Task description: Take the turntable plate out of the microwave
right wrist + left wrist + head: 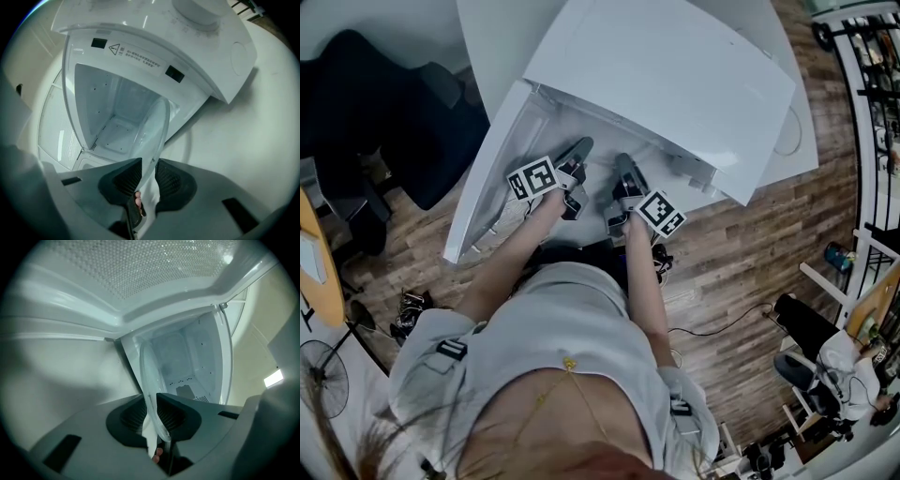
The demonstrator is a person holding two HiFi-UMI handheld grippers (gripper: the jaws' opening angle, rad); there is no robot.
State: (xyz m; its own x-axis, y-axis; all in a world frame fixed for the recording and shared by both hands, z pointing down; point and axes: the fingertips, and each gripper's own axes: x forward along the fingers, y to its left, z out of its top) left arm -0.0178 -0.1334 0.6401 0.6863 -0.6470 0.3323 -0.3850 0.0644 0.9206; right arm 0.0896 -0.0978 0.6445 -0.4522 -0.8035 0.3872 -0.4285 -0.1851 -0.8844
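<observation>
The left tool (153, 405) is clamped on the rim of the plate (148, 373), and the right tool (148, 171) on another part of that rim. The plate is seen as thin clear glass with a raised lip, held at the mouth of the open white microwave (140, 51).

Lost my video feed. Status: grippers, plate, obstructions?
Both clamped on glass turntable plate rim: left gripper, right gripper. Plate at open microwave mouth. Door swung wide, nothing seen blocking.

Head overhead; gripper views into microwave (675, 84)
</observation>
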